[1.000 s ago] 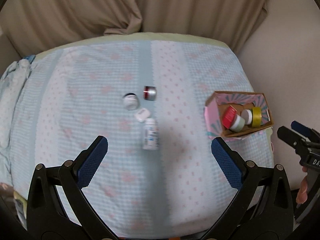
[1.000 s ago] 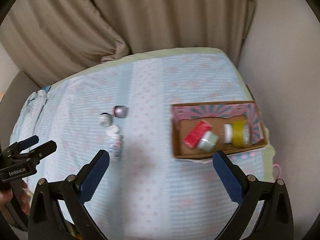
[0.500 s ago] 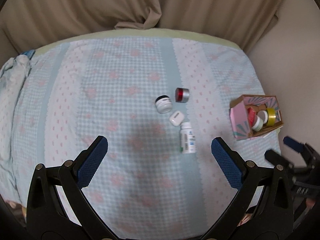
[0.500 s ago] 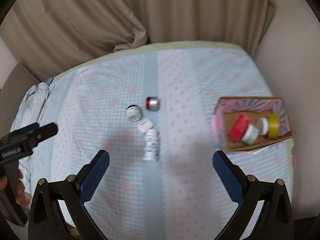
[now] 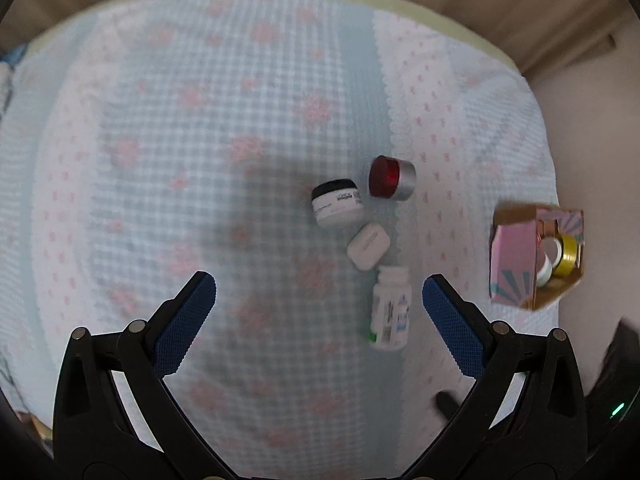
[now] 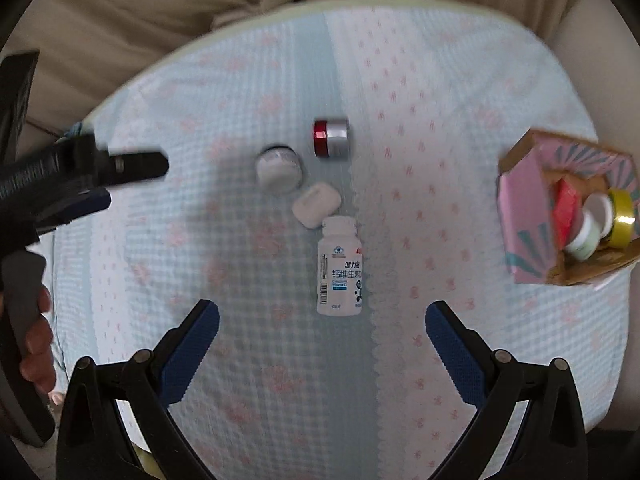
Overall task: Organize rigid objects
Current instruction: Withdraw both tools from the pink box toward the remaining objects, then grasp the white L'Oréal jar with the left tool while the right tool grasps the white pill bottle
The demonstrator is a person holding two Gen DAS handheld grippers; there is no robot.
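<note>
Pale blue checked bedspread with pink flowers [image 6: 248, 264]; pink open-topped cardboard box [image 6: 528, 216] at its right edge, holding small items. Left gripper [image 5: 316, 316] and right gripper [image 6: 322, 340]: fingers spread wide, empty. Mid-cloth cluster: white plastic pill bottle [image 6: 340, 272] lying flat, white jar with black lid [image 5: 337, 208], red-and-silver jar [image 5: 392, 178], small white rounded case [image 5: 369, 246].

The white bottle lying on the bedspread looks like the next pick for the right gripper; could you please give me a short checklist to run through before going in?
1. Right gripper open and empty: ok.
2. White bottle between and ahead of the fingers, not yet enclosed: ok.
3. Bottle lying on its side, cap pointing away: ok.
4. Clearance at the cap: not ok, the white case sits right against it.
5. Left gripper open, not over the bottle: ok.
6. Room left in the box, which holds a tape roll and jars: cannot tell.
</note>
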